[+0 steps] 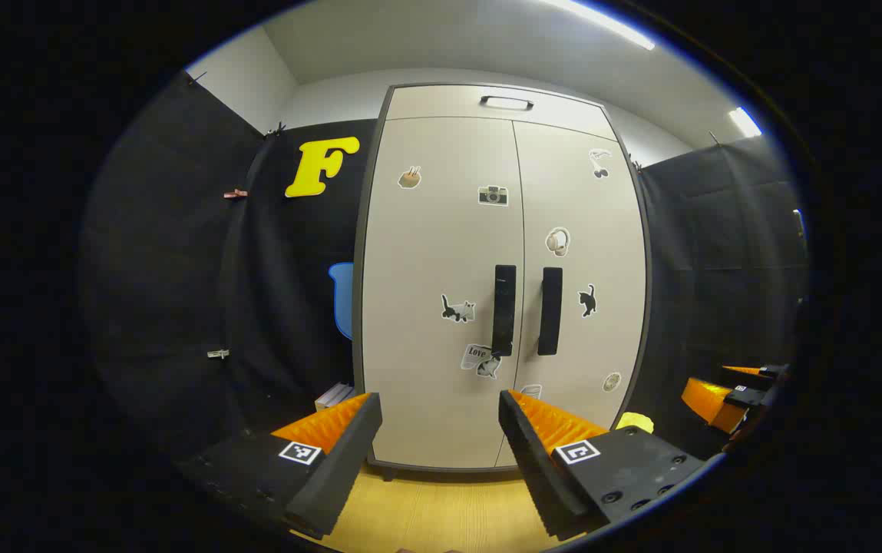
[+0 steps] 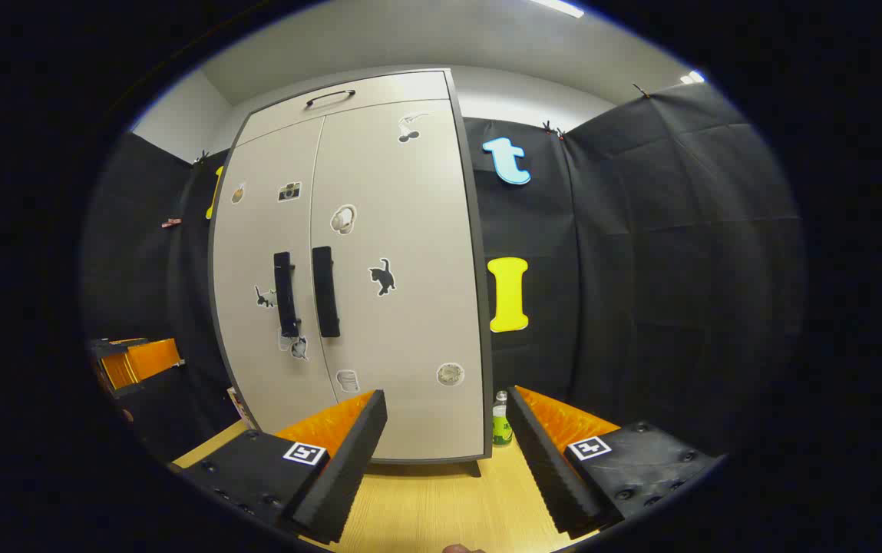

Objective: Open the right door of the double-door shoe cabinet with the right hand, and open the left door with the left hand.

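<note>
You're facing the tall beige double-door shoe cabinet [image 1: 502,292] at twelve o'clock: two doors shut, two black vertical handles [image 1: 503,309]. Left gripper [image 1: 441,438] and right gripper [image 2: 447,438] are both holding fingers apart, gripping nothing.

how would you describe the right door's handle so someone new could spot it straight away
Find the tall pale shoe cabinet standing against the black cloth wall, with both doors shut. Two dark vertical bar handles sit side by side at the middle seam; the right door's handle is the one beside the black cat sticker, whereas the left door's handle ends just above a "Love" sticker.
</note>
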`<state>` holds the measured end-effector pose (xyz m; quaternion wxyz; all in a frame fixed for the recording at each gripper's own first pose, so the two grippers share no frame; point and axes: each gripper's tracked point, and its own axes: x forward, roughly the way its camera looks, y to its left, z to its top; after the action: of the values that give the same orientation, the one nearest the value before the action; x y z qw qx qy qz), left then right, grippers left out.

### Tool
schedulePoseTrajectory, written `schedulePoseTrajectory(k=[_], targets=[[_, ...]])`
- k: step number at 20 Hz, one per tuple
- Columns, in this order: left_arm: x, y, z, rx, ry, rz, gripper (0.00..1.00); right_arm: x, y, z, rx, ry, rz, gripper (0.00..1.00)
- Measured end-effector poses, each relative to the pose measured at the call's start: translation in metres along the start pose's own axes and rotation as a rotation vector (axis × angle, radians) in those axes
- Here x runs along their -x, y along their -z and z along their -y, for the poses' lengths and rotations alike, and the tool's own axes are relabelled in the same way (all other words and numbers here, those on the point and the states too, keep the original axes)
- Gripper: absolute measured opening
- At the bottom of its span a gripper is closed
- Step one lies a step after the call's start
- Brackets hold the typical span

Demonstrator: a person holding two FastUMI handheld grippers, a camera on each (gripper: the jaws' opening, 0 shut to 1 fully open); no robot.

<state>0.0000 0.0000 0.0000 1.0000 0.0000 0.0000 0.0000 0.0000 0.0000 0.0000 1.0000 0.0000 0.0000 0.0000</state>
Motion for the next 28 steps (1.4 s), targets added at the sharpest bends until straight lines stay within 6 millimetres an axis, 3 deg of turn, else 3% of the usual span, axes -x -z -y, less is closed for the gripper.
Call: schedulePoseTrajectory(k=[7, 21, 26, 28], targets=[[-0.002, 0.002, -0.013, -0.025, 0.018, -0.009, 0.95, -0.003, -0.003, -0.018, 0.072, 0.007, -0.006, 0.98], [0.001, 0.003, -0.015, -0.035, 0.053, -0.004, 0.95, 0.001, -0.004, -0.033, 0.072, -0.010, -0.014, 0.99], [0.001, 0.007, -0.016, -0.072, 0.066, -0.004, 0.95, -0.006, 0.015, -0.045, 0.054, -0.020, -0.094, 0.99], [0.000, 0.009, -0.017, -0.078, 0.076, -0.009, 0.95, -0.010, 0.014, -0.050, 0.051, -0.025, -0.096, 0.99]])
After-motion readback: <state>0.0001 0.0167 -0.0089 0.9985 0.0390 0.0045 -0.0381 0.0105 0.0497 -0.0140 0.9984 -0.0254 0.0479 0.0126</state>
